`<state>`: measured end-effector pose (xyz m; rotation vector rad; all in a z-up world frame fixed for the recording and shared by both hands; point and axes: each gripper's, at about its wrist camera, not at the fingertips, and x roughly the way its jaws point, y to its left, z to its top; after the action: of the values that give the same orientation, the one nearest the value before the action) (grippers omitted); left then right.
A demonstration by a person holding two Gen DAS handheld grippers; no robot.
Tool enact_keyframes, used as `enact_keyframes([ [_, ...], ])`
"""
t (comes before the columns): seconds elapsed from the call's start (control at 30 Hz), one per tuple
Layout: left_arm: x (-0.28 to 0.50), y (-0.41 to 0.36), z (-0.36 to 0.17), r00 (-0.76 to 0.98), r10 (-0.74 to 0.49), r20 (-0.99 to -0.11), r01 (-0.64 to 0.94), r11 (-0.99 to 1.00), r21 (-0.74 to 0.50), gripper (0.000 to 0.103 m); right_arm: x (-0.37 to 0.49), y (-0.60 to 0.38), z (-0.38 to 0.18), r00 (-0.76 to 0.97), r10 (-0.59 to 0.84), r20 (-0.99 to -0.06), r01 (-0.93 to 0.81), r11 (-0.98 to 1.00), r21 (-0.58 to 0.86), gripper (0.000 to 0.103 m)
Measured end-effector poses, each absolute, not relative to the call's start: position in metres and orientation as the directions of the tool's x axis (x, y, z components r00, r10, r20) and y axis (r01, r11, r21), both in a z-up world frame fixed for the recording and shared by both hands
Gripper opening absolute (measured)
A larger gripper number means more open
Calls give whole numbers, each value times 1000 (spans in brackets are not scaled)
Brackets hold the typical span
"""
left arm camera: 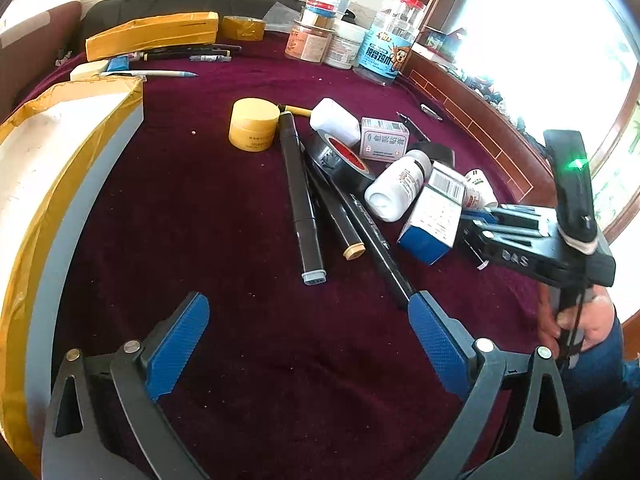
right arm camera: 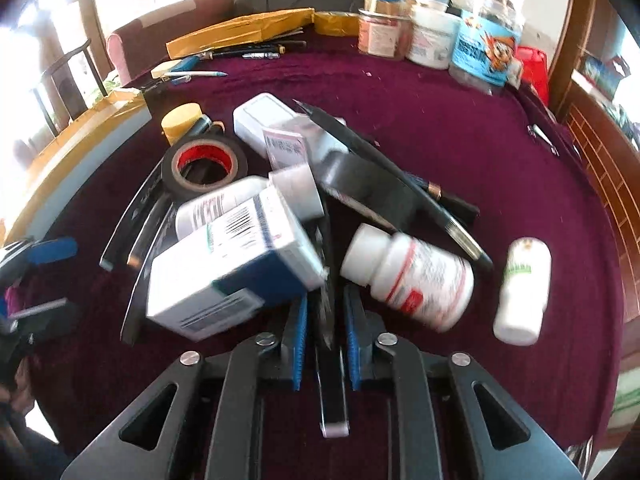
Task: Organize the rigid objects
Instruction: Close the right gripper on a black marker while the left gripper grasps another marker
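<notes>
The right gripper (right arm camera: pixel 325 316) has its jaws drawn in narrow around a slim black marker (right arm camera: pixel 331 392) that runs back between the blue pads (right arm camera: pixel 298 344); whether the pads press on it is hard to tell through the blur. The pile it sits in lies on a bench covered in deep maroon cloth (left arm camera: pixel 224 216). Leaning against the left side of the jaws is a white and blue cardboard box with a barcode (right arm camera: pixel 236 264), and just to the right lies a white plastic pill bottle with a red-striped label (right arm camera: pixel 416 276). A second small white bottle with a green label (right arm camera: pixel 522 292) lies further right, apart from the heap. Behind the box are a roll of black tape with a red core (right arm camera: pixel 204 164) and a flat black pen (right arm camera: pixel 400 184) lying over the clutter.

The left gripper (left arm camera: pixel 308 332) hovers with jaws wide over bare cloth, holding nothing. Ahead of it lie long black markers (left arm camera: pixel 300 200) and a short yellow round jar (left arm camera: pixel 254 124). A white foam box edged in yellow tape (left arm camera: pixel 60 168) stands at its left.
</notes>
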<state>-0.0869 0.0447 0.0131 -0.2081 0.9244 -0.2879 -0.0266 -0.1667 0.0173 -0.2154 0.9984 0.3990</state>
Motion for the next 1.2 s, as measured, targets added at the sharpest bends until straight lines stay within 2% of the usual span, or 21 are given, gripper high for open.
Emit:
enact_keyframes([
  [0.1, -86, 44, 14, 569, -316, -759, 147, 947, -284, 101, -32, -169, 18, 471, 238, -850, -436, 900, 11, 13],
  [0.37, -64, 33, 30, 586, -298, -753, 154, 954, -257, 101, -68, -219, 28, 415, 391, -822, -397, 890, 223, 13],
  [0.47, -45, 30, 35, 597, -253, -762, 136, 967, -215, 87, -73, -224, 27, 424, 395, -815, -386, 893, 232, 13],
  [0.53, -31, 31, 30, 584, -212, -784, 105, 977, -186, 68, -75, -229, 25, 420, 400, -814, -376, 894, 245, 13],
  [0.6, -21, 39, 20, 556, -200, -807, 71, 979, -194, 60, -76, -230, 24, 420, 404, -812, -377, 892, 249, 13],
  [0.67, -17, 46, 15, 552, -206, -808, 53, 976, -212, 56, -77, -231, 25, 420, 408, -810, -378, 891, 253, 13],
  [0.8, -8, 40, 14, 548, -158, -822, 58, 987, -152, 56, -77, -232, 18, 406, 407, -818, -379, 890, 255, 13],
  [0.97, 2, 19, 9, 556, -24, -831, 77, 997, 23, 59, -77, -223, 14, 431, 366, -825, -379, 903, 202, 13],
  [1.0, 4, 17, 9, 558, -12, -830, 80, 996, 39, 62, -77, -221, 14, 435, 356, -827, -379, 905, 191, 13],
  [1.07, 7, 21, 8, 544, 4, -839, 60, 997, 44, 74, -77, -216, 14, 445, 330, -832, -382, 911, 157, 13],
  [1.1, 9, 26, 7, 540, -7, -841, 55, 998, 27, 75, -78, -214, 14, 451, 321, -833, -384, 912, 144, 13],
  [1.17, 6, 29, 8, 549, -23, -836, 72, 997, 20, 74, -82, -210, 14, 463, 299, -834, -399, 911, 104, 13],
  [1.2, 2, 29, 8, 556, -34, -830, 79, 997, 12, 66, -83, -211, 14, 464, 299, -834, -400, 910, 104, 13],
])
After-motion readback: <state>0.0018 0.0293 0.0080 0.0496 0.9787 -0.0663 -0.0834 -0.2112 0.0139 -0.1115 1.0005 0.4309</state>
